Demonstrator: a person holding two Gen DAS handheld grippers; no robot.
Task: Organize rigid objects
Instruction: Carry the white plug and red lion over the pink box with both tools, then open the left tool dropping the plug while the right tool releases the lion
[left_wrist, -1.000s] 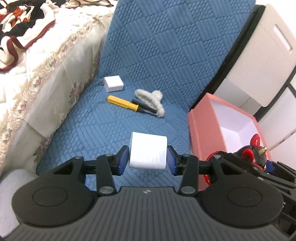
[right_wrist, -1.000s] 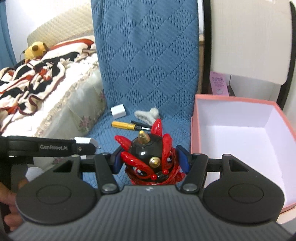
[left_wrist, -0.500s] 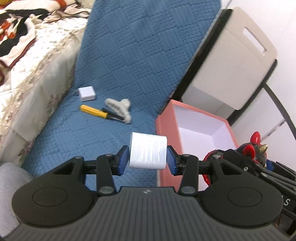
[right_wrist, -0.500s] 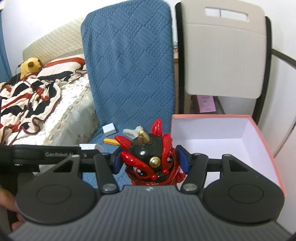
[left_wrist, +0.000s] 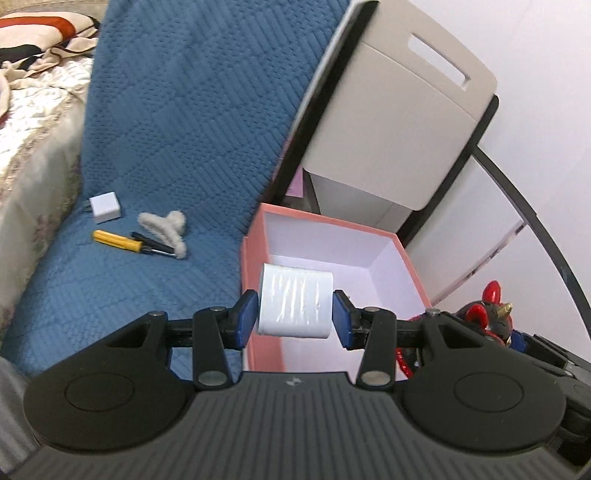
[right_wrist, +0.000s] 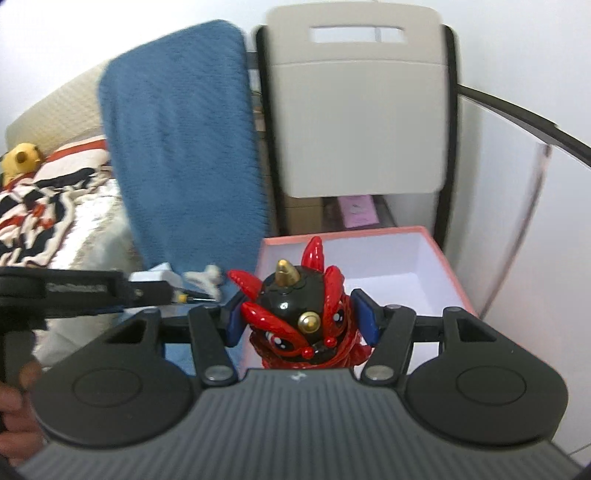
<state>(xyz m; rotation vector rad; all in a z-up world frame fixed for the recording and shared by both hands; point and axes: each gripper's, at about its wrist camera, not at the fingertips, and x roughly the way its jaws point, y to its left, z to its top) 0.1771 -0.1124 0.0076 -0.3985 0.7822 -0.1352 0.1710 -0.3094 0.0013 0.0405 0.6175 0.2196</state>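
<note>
Only left view shows screwdriver (left_wrist: 127, 243) clearly.

You've carried both tongs, left (left_wrist: 295, 319) and right (right_wrist: 301, 321), rightward and up over the pink box (left_wrist: 255, 236).

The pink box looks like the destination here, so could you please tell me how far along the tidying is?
Nothing looks done yet: the pink box shows only its bare white inside. In hand: the left gripper clamps a white block over the box, and the right gripper holds a red and black figurine at its edge. Left on the blue mat: a white charger, a yellow screwdriver and a fluffy clip.
</note>
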